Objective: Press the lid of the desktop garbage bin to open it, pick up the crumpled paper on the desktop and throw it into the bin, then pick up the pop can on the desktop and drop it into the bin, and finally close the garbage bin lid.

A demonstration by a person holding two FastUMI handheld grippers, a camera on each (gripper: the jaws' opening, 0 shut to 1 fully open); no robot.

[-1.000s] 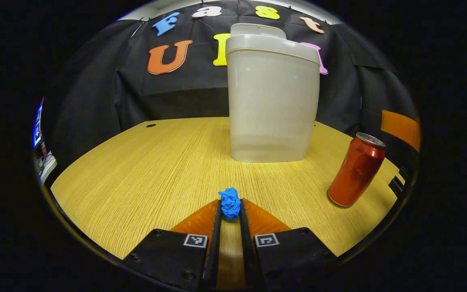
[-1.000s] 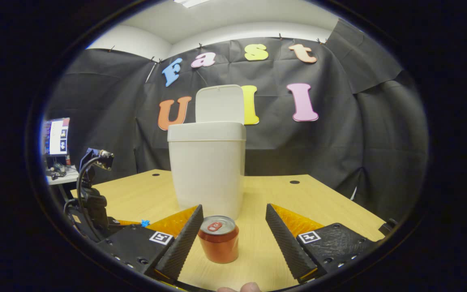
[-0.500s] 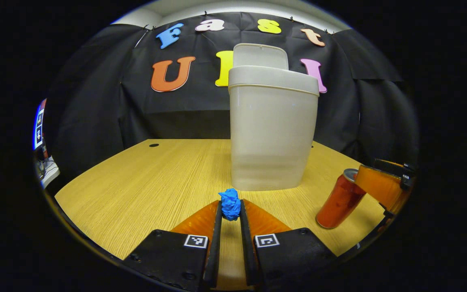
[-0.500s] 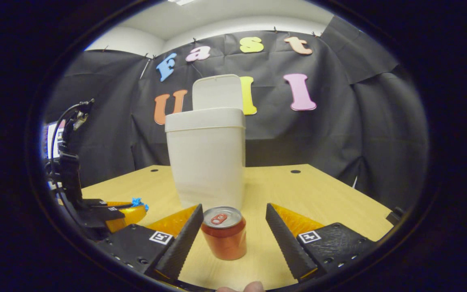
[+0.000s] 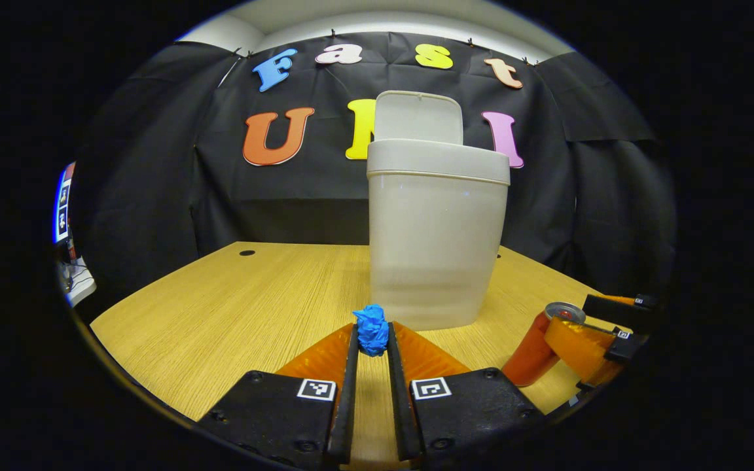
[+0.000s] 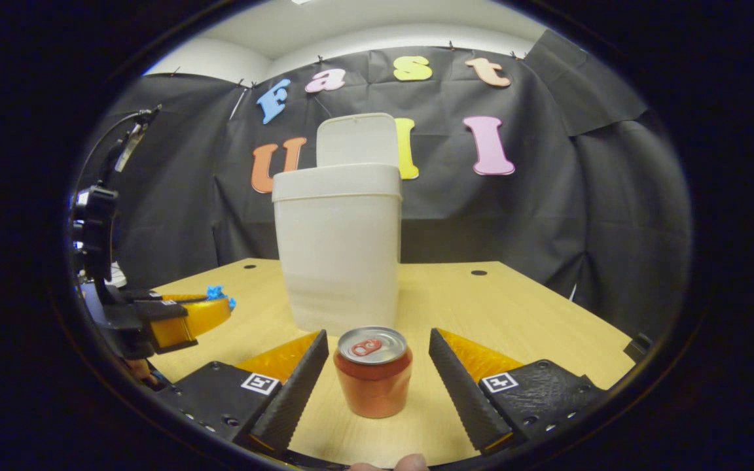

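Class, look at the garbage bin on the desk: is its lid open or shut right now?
Open. The lid stands upright behind the rim of the garbage bin, as the left gripper view also shows.

left gripper [image 5: 372, 340]: black screwed body, square tag markers, translucent finger backing; right gripper [image 6: 377, 366] same, ridged fingers.

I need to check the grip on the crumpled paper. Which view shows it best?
The left gripper view: the crumpled paper sits close up, pinched between the left gripper fingers. The right gripper view shows it small and far off at the left.
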